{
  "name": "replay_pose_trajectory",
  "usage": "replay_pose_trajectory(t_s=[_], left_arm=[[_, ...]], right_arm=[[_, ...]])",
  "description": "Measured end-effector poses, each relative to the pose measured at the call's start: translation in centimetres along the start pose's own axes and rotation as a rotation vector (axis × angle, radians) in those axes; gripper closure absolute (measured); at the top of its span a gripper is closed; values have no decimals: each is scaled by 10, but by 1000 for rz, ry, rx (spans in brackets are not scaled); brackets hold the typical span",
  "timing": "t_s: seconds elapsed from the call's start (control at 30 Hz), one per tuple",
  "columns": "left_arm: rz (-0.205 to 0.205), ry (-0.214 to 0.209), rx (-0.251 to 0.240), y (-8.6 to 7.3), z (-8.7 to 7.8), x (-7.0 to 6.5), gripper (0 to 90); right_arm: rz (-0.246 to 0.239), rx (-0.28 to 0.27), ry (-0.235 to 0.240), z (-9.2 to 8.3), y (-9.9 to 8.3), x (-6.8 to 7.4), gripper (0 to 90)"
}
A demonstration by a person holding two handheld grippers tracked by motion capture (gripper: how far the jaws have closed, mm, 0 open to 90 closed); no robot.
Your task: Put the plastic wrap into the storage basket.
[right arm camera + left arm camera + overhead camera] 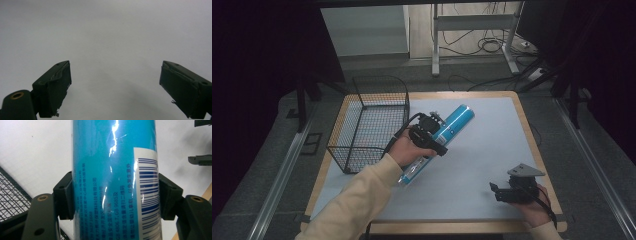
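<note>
A long bright-blue tube (448,131) with a white barcode label lies slantwise across the middle of the white mat (482,165). My left gripper (428,136) is shut on its middle. In the left gripper view the tube (110,182) runs up between the two black pads (65,195), which press on both its sides. My right gripper (502,191) rests low over the mat at the front right. Its jaws stand wide apart with nothing between them, and the right gripper view (115,87) has bare mat under them.
A black wire basket (371,125) stands at the mat's left side, just left of the tube. The wooden table edge (532,135) frames the mat. Table legs and cables lie on the floor beyond the far edge.
</note>
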State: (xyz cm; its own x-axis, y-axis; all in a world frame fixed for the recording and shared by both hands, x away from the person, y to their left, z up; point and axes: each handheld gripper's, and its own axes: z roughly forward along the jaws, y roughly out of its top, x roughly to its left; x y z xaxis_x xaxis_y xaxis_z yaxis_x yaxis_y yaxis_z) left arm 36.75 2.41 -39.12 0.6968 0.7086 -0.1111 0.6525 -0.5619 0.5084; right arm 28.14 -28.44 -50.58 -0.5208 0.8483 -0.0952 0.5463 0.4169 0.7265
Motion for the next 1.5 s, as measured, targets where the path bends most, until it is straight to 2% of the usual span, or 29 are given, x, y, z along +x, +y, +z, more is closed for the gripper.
replay_pose_trajectory(t_s=[0.93, 1.2, 1.5], left_arm=[[-11, 18, -27, 15, -16, 10, 313], [-10, 34, -32, 26, -26, 17, 313], [-17, 53, -64, 43, -41, 27, 313]], right_arm=[[2, -5, -1, -1, 1, 0, 107], [1, -7, -3, -1, 1, 0, 107], [2, -8, -3, -1, 1, 0, 107]])
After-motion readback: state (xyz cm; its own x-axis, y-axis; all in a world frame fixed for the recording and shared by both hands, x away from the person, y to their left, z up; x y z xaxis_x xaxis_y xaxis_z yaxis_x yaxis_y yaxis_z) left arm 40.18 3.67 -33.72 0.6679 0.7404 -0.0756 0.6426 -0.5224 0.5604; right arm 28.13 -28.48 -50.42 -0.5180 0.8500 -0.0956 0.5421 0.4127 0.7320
